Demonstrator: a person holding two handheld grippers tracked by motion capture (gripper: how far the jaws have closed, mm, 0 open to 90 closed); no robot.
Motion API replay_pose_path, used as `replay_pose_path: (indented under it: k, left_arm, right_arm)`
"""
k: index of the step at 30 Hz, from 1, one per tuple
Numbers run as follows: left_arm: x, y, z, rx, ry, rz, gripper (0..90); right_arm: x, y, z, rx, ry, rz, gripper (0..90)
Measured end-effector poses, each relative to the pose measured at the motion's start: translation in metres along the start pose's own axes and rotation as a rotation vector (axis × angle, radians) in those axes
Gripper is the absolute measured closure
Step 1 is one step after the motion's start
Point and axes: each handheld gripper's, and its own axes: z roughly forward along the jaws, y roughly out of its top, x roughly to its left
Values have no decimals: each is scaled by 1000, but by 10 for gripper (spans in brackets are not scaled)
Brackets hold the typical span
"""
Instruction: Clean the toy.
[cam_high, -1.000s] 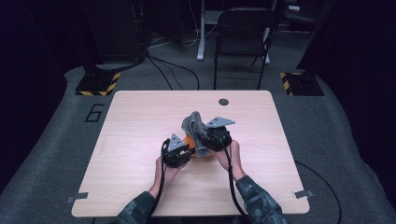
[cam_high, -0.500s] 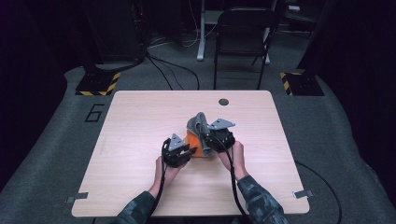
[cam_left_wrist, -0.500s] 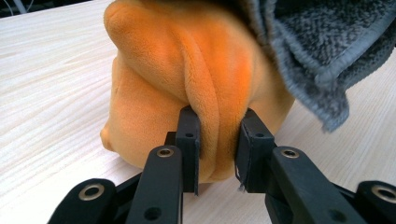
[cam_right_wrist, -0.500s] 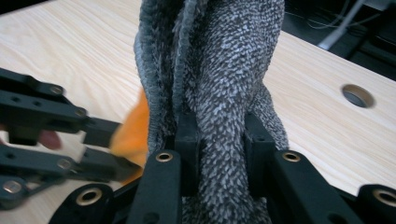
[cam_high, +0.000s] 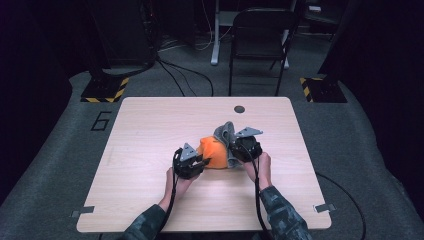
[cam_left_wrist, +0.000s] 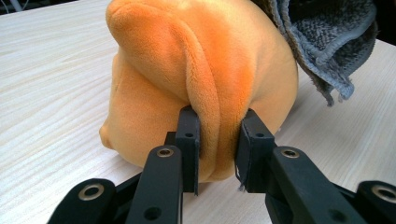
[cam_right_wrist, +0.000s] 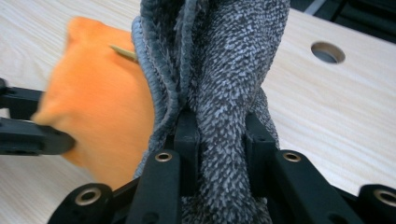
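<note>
Orange cushion (cam_left_wrist: 205, 70): soft, short-pile plush, matt. Grey cloth (cam_right_wrist: 224, 60): nubby, looped terry with stitched hem. Table (cam_high: 150, 125): pale wood-grain laminate, smooth, matt. Gripper jaws: black matt plastic, metal rivets.

A single numeral, "6" (cam_high: 101, 121), is painted in dark strokes on the grey floor covering (cam_high: 60, 165) just beside the left far corner of the table, as seen in the high view. Yellow-and-black hazard stripes (cam_high: 106, 93) are marked on the base plates standing on the floor beyond the table, but no words are carried by them. No other writing, label or brand can be read.
</note>
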Motion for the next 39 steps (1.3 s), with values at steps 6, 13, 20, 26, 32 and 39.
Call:
replay_pose_path:
  k: [6, 13, 20, 26, 32, 39]
  left_arm:
    - [1, 1, 0, 5, -6, -4, 731]
    - [4, 0, 0, -5, -6, -19, 731]
    - [8, 1, -2, -7, -16, -37, 728]
    - [10, 2, -1, -12, -21, -41, 723]
    - [9, 1, -1, -22, -14, -41, 718]
    - [10, 1, 0, -22, -7, -35, 683]
  right_arm:
    - [-15, -10, 8, 57, -32, 47, 724]
    - [-31, -28, 32, 154, -16, 105, 725]
    - [-30, -38, 55, 240, -42, 70, 724]
    - [-37, -23, 29, 175, -73, 82, 731]
    - [-27, 8, -18, -25, 10, 88, 731]
    - [6, 12, 1, 10, 81, 11, 733]
